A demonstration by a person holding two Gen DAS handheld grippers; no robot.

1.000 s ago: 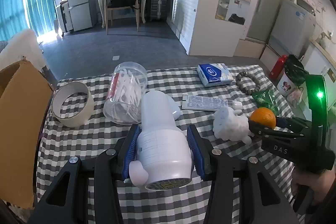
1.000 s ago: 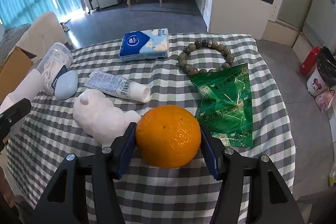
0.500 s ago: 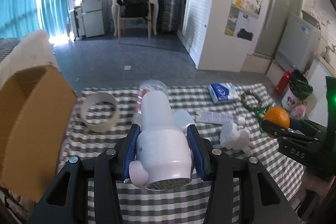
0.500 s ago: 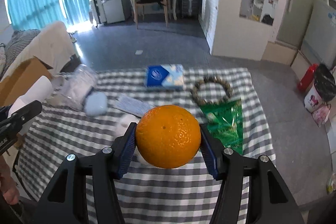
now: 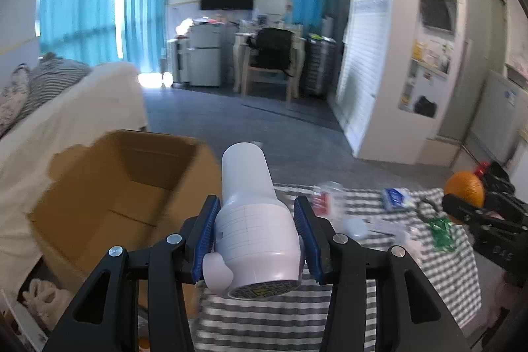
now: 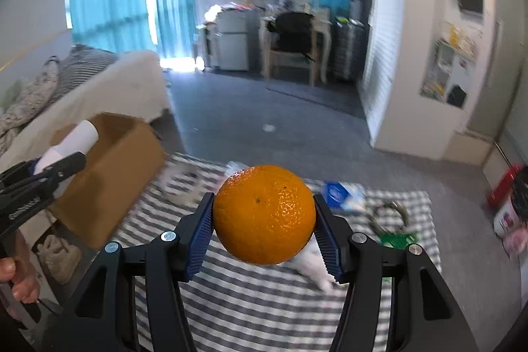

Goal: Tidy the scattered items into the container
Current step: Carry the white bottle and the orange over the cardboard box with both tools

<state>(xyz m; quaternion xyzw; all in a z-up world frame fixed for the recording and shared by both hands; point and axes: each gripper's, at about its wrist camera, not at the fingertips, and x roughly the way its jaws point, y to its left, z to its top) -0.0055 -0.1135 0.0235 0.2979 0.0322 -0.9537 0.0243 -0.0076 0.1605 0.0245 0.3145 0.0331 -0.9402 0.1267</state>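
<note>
Bottle (image 5: pixel 254 220), white and plastic, is clamped between the blue pads of the left tongs (image 5: pixel 255 233), held up off the worktop (image 5: pixel 264 319) with its neck pointing toward the open cardboard box (image 5: pixel 109 187) at the left of the frame. Over in the right wrist view an orange (image 6: pixel 264 213) is squeezed between the pads of the right tongs (image 6: pixel 264 226), dead centre of the frame, also carried in the air, with the box sitting at middle left.

Judging from that, both items are mid-carry to the box, so the drop is probably best done one at a time: bottle first, since it's nearer the opening, lowered inside the walls before the grip is let go, so nothing bounces off the rim. The orange would roll, so it should be set low too. The two tongs are close together and could clash over the opening.

Compared with a second ago, both things have been lifted well clear of the checked cloth, which was just under them before. The box, only a flap at the left edge back then, is now seen from above with its inside showing. The grips on both look unchanged. Leftovers on the cloth (tissue pack (image 6: pixel 340 192), bead bracelet (image 6: pixel 389 211), green packet (image 6: pixel 396 238)) are blurred by the motion.
</note>
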